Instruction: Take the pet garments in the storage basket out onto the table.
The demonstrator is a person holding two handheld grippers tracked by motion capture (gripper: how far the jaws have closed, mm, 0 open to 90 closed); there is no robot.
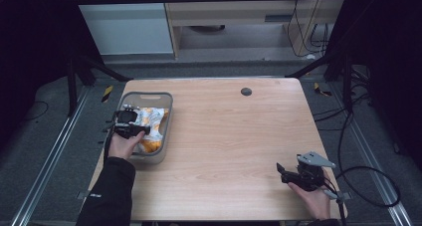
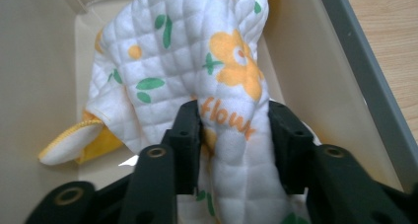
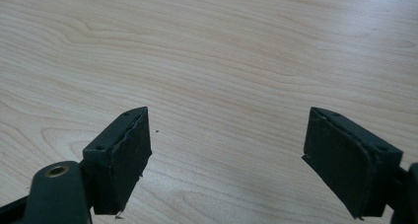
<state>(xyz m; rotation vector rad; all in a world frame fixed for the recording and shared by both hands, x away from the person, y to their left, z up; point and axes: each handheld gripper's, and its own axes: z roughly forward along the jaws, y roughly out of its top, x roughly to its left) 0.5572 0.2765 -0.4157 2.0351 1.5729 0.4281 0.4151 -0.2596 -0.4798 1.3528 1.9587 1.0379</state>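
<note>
grey bin (image 1: 166, 117) holds white quilted cloth (image 2: 197, 71), orange flowers, green leaves

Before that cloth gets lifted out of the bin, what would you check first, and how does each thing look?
1. Left gripper has the cloth between its jaws: ok, a fold sits pinched between both.
2. Grip is deep enough to hold: cannot tell; just one fold is caught, the rest hangs loose.
3. Cloth is free of the bin: cannot tell; it lies against the walls and a yellow-edged corner rests on the floor.
4. Table has room to set it down: ok, bare wood beside the bin.
5. Right gripper is out of the way: ok, open over bare wood at the near right corner.
</note>
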